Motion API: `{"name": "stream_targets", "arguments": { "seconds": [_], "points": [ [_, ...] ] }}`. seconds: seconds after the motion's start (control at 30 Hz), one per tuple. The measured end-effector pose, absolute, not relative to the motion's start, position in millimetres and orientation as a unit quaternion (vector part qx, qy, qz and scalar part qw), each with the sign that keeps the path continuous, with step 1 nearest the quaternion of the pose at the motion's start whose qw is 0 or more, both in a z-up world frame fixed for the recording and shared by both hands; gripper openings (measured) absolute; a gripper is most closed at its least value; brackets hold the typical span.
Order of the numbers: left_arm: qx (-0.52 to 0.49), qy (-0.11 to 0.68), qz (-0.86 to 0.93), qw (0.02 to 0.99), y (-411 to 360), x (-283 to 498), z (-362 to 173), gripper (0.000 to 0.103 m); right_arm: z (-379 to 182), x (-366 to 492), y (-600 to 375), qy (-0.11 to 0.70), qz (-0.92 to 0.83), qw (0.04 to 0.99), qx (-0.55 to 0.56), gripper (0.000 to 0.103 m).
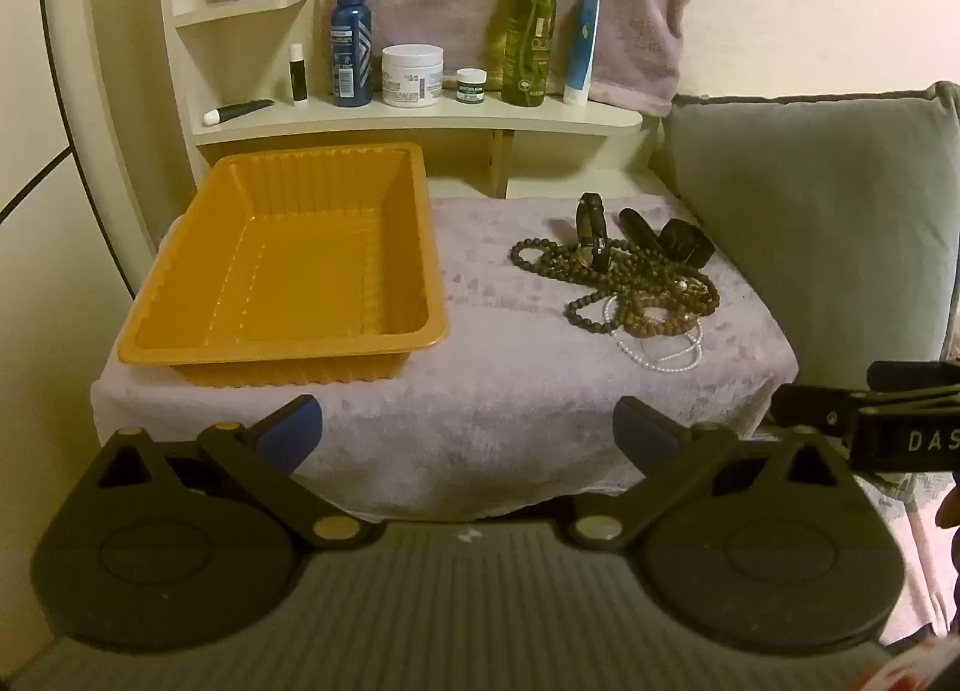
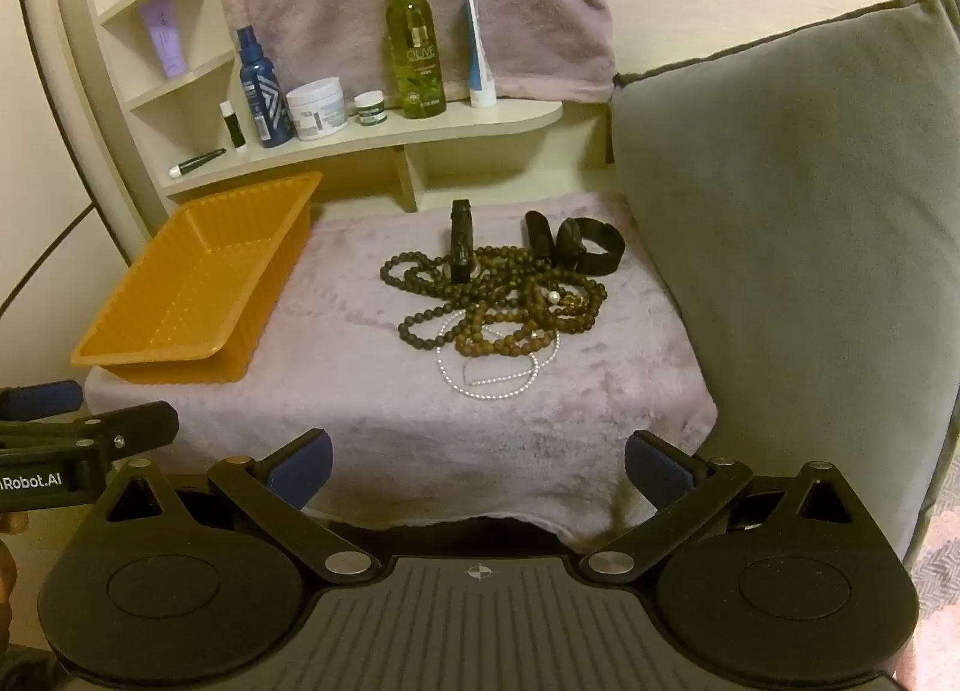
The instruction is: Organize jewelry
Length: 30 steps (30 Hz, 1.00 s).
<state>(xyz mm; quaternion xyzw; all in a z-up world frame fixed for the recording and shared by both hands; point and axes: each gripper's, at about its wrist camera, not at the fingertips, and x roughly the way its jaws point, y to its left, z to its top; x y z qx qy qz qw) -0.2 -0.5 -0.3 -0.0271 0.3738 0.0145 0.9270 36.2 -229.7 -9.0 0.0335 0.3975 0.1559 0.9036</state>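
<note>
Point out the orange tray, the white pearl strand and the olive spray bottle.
orange tray (image 1: 282, 265), left wrist view, inner floor.
white pearl strand (image 2: 510, 388), right wrist view, near loop.
olive spray bottle (image 2: 415, 54), right wrist view, label.

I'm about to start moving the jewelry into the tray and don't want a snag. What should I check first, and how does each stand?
1. Orange tray empty and upright: ok.
2. Left gripper open, holding nothing: ok.
3. Right gripper open, holding nothing: ok.
4. Bead necklaces separate enough to lift one alone: not ok, they lie tangled in one pile.
5. White pearl strand free of the pile: cannot tell, its far part runs under the brown beads.
6. Black band clear of the beads: cannot tell.
</note>
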Motion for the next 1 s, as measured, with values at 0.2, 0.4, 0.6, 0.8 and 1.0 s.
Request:
{"name": "stream_targets", "arguments": {
  "seconds": [0.2,0.4,0.6,0.8,1.0],
  "points": [
    [-0.032,0.373,0.013,0.927,-0.2,-0.6,-0.6,0.102,-9.0,36.1,-229.7,0.397,0.157,0.904,0.033,0.103],
    [-0.035,0.375,0.012,0.926,0.7,-0.2,-0.8,0.102,-8.9,36.2,-229.7,0.396,0.157,0.904,0.035,0.103],
    [-0.036,0.375,0.011,0.926,0.9,-0.4,-0.7,0.102,-9.0,36.3,-229.5,0.397,0.157,0.904,0.035,0.103],
    [-0.037,0.375,0.011,0.926,1.0,-0.3,-0.7,0.102,-9.3,36.4,-229.8,0.396,0.157,0.904,0.035,0.103],
    [-0.037,0.375,0.011,0.926,1.1,-0.4,-0.6,0.102,-9.5,36.6,-229.9,0.396,0.157,0.904,0.035,0.103]
  ]
}}
